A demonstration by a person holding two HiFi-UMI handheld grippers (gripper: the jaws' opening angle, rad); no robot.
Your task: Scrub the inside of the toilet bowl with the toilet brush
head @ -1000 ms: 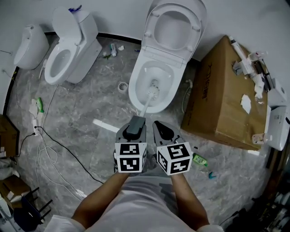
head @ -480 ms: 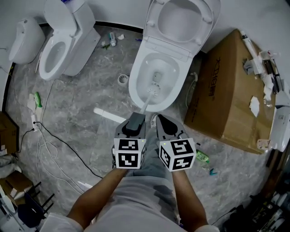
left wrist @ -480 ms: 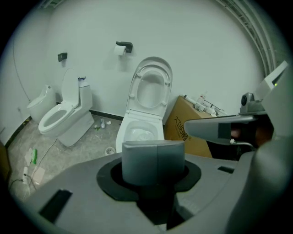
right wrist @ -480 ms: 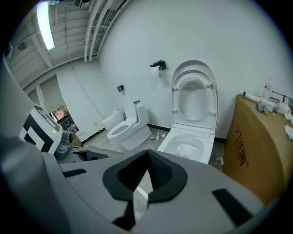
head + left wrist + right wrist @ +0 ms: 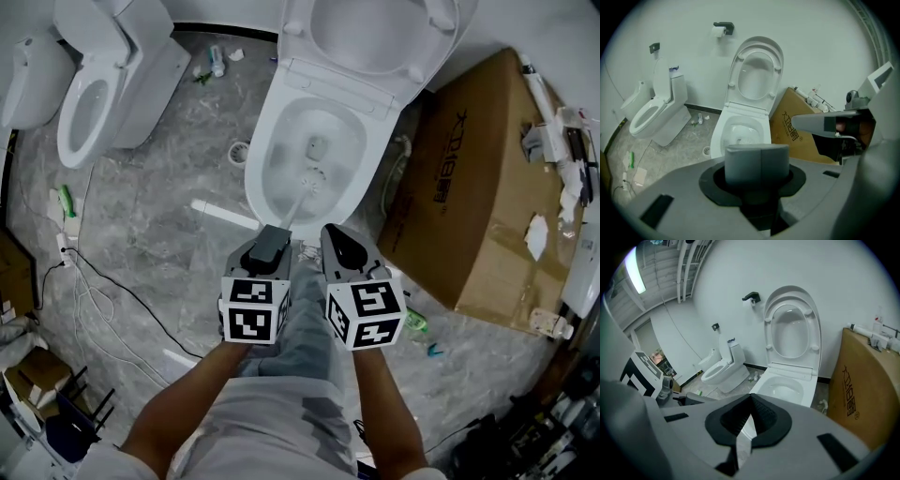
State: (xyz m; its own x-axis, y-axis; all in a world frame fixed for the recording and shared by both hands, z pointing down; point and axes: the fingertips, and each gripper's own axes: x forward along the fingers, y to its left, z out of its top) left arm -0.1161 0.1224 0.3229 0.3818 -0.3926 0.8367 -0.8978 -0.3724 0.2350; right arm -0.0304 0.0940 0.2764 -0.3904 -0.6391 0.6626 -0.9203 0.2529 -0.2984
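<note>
Two grippers hang side by side at six o'clock of the bowl's near rim. The left gripper is clamped on the grey top end of the toilet brush, a high grip that lets the white shaft slant towards one o'clock and reach over the rim. The bristle head sits low inside the toilet bowl, near the front wall, placed for scrubbing. The right gripper, jaws together on nothing, waits just beside at three o'clock; one grip seems enough. The seat and lid stand raised at twelve o'clock, leaving the bowl open. A cardboard box lies at two o'clock, a second toilet at ten.
</note>
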